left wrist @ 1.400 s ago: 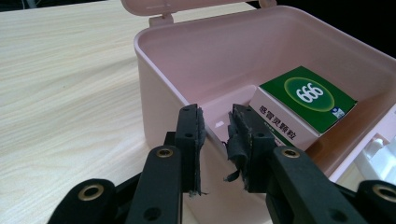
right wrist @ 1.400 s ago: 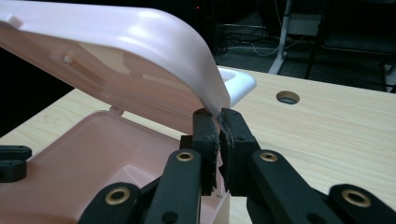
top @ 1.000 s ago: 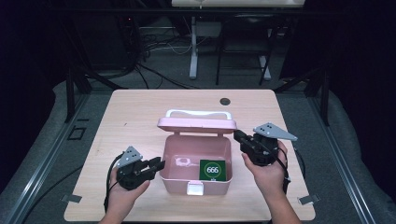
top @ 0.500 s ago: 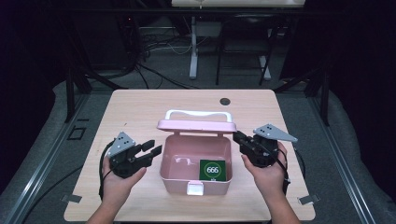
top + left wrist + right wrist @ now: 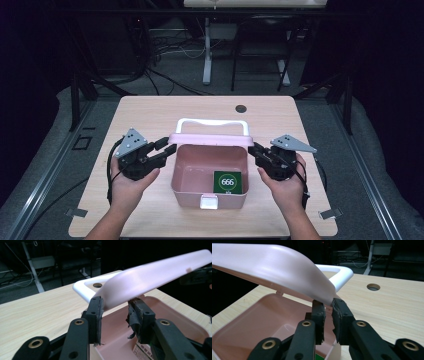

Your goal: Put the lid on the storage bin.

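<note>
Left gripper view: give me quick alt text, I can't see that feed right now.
The left gripper has its two black jaws apart on either side of the corner edge of the raised pink lid, above the open pink box. Behind it are the lid's white handle and the wooden table.

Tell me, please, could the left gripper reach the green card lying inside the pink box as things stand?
Probably yes. The lid is raised at the back, so the box is open from above, and the green card lies uncovered on its floor. The left gripper sits at the lid's left corner, so it would have to come over the wall.
</note>
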`<state>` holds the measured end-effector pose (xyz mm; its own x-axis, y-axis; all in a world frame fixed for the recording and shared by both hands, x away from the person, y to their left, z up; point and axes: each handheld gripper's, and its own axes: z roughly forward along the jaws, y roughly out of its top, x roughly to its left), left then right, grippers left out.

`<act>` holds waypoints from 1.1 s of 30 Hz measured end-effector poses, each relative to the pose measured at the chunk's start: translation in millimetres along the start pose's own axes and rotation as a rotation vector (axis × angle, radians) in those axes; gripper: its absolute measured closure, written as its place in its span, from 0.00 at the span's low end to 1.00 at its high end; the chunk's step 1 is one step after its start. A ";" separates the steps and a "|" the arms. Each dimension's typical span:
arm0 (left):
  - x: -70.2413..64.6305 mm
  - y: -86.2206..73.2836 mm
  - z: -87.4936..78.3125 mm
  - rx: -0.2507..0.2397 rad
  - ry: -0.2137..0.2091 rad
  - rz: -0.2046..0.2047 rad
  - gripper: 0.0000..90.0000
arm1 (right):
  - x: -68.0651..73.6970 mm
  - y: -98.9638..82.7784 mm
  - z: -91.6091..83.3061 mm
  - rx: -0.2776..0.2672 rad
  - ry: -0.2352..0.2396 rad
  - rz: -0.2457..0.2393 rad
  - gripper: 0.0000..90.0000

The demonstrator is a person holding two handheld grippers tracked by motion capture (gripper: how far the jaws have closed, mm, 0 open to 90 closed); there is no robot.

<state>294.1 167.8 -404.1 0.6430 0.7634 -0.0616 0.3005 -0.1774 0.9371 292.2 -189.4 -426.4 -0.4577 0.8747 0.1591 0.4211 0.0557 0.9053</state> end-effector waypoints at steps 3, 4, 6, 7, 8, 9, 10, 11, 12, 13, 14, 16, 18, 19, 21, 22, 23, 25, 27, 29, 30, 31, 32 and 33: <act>-1.3 2.3 -0.2 0.007 0.007 0.010 0.72 | -0.5 -2.3 2.3 0.008 -0.002 0.001 0.87; -1.1 2.6 -0.3 0.008 0.005 0.011 0.72 | -1.1 -3.5 3.5 0.012 -0.005 0.003 0.87; -0.9 2.7 -0.6 0.007 0.006 0.010 0.72 | -2.5 -5.0 5.0 0.017 -0.007 0.006 0.86; -0.8 2.8 -1.1 0.007 0.005 0.010 0.73 | -3.4 -5.9 6.1 0.019 -0.005 0.009 0.86; -0.7 3.0 -1.4 0.007 0.005 0.011 0.73 | -4.4 -7.2 7.2 0.026 -0.009 0.012 0.85; -0.5 3.2 -1.6 0.007 0.004 0.011 0.73 | -5.1 -8.0 8.0 0.027 -0.009 0.014 0.85; -0.3 3.6 -1.9 0.009 0.002 0.012 0.73 | -6.0 -9.0 9.1 0.031 -0.009 0.019 0.85; -0.2 4.0 -2.2 0.007 0.003 0.013 0.73 | -7.0 -10.0 10.2 0.035 -0.010 0.022 0.85; -0.4 4.2 -2.1 0.004 0.002 0.012 0.73 | -8.1 -11.4 11.4 0.039 -0.014 0.025 0.85; -0.5 4.4 -2.4 0.003 0.002 0.013 0.73 | -9.0 -12.0 11.7 0.042 -0.015 0.024 0.84; -0.5 4.8 -2.9 0.005 0.004 0.015 0.73 | -9.7 -12.5 12.1 0.044 -0.018 0.024 0.84; -0.8 5.3 -4.0 0.002 0.003 0.016 0.73 | -11.5 -13.8 13.0 0.047 -0.023 0.029 0.84; -0.8 5.7 -4.8 0.002 0.001 0.016 0.74 | -12.9 -14.7 13.6 0.050 -0.029 0.032 0.84; -0.7 5.8 -5.3 0.001 0.000 0.016 0.74 | -13.8 -15.1 13.8 0.052 -0.031 0.035 0.84; -0.7 5.9 -6.0 0.001 -0.001 0.016 0.74 | -16.2 -16.4 14.6 0.049 -0.034 0.039 0.84; -0.8 5.7 -6.2 0.000 -0.002 0.016 0.74 | -17.1 -16.7 14.6 0.054 -0.038 0.041 0.84; -0.8 5.5 -6.4 0.001 -0.002 0.017 0.74 | -18.0 -17.1 14.6 0.053 -0.040 0.041 0.84; -0.8 5.0 -7.0 0.003 -0.004 0.018 0.74 | -19.7 -17.8 15.0 0.054 -0.043 0.045 0.83; -0.6 4.3 -7.8 0.002 -0.004 0.016 0.74 | -21.5 -18.3 15.1 0.055 -0.048 0.049 0.83; -0.5 3.6 -8.3 0.001 -0.005 0.014 0.74 | -22.7 -18.7 15.2 0.057 -0.051 0.055 0.83; -0.5 3.2 -8.8 0.003 -0.006 0.014 0.74 | -23.5 -19.1 15.4 0.057 -0.052 0.055 0.83; -0.6 2.8 -9.2 0.004 -0.008 0.016 0.74 | -24.1 -19.3 15.5 0.058 -0.055 0.056 0.83; -0.8 2.2 -9.7 0.006 -0.008 0.017 0.74 | -24.5 -19.4 15.6 0.058 -0.055 0.058 0.83; -1.2 1.7 -10.3 0.009 -0.010 0.018 0.74 | -24.9 -19.6 15.5 0.058 -0.058 0.059 0.83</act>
<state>286.6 172.9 -398.8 0.6552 0.7539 -0.0478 0.2948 -0.1970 0.9350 307.5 -204.9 -454.3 -0.3851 0.9038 0.1868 0.4913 0.0294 0.8705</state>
